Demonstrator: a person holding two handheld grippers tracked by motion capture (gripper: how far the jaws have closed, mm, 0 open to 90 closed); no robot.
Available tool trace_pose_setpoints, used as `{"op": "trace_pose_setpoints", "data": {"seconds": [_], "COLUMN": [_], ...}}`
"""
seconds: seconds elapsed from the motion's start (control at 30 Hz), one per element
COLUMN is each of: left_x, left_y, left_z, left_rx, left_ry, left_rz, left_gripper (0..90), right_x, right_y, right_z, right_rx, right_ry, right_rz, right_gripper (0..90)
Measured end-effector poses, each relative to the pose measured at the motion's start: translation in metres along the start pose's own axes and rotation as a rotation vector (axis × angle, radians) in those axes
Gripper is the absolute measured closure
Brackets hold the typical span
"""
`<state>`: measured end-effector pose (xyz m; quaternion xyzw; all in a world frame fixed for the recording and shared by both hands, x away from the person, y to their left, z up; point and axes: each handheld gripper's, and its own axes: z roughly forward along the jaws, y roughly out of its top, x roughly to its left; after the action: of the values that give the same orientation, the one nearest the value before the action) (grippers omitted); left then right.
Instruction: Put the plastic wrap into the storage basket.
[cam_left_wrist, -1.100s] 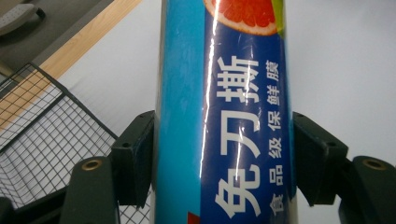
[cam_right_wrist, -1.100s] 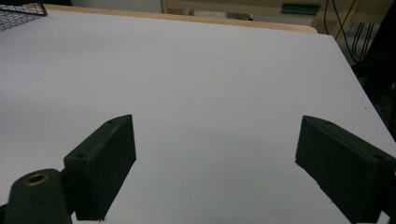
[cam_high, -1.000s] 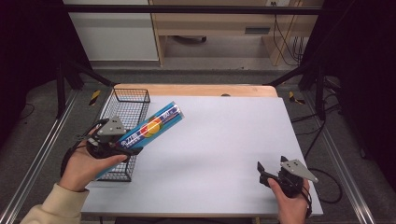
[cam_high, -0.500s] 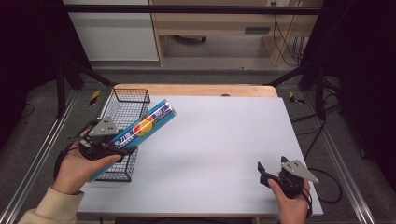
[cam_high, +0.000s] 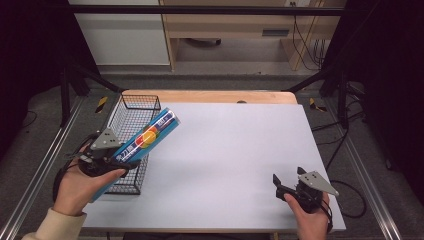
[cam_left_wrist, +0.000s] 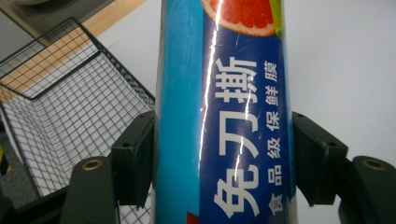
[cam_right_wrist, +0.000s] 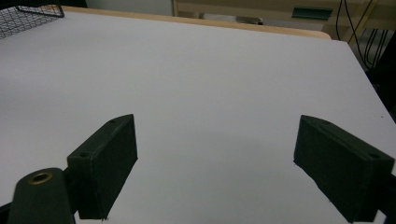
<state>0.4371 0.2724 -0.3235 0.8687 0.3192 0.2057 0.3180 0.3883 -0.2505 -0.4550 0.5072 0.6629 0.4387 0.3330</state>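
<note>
Now — left gripper (cam_high: 116, 159) clamped on blue box (cam_high: 146, 139); wire basket (cam_high: 131, 116) beneath.

Wire basket (cam_high: 131, 117) beneath and just beyond the left tongs (cam_high: 127, 156); white table (cam_high: 235, 150) under the right tongs (cam_high: 287, 178); cables (cam_high: 300, 40) far beyond.

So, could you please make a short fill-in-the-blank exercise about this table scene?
1. The left gripper holds a blue ____.
2. The basket at the table's left edge is made of black ____.
3. The right gripper's jaws stand ____, with nothing between them.

Missing words: box; wire; open
</note>
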Motion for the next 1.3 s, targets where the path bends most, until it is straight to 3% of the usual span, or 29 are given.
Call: {"op": "trace_pose_setpoints", "data": {"seconds": [0.23, 0.5, 1.3], "left_x": [0.001, 0.003, 0.007], "left_y": [-0.009, -0.013, -0.020], "left_z": [-0.009, -0.015, -0.011], "left_rx": [0.013, 0.031, 0.063], "left_ry": [0.031, 0.064, 0.108], "left_rz": [-0.050, -0.062, -0.089], "left_gripper": [32.1, 32.1, 32.1], "right_x": [0.000, 0.000, -0.001], "right_y": [0.000, 0.000, 0.000], "right_z": [-0.001, -0.001, -0.001], "right_rx": [-0.004, 0.000, -0.004], "right_ry": [-0.009, -0.016, -0.024], "right_rz": [0.006, 0.010, 0.016], "right_gripper": [13.6, 13.6, 13.9]}}
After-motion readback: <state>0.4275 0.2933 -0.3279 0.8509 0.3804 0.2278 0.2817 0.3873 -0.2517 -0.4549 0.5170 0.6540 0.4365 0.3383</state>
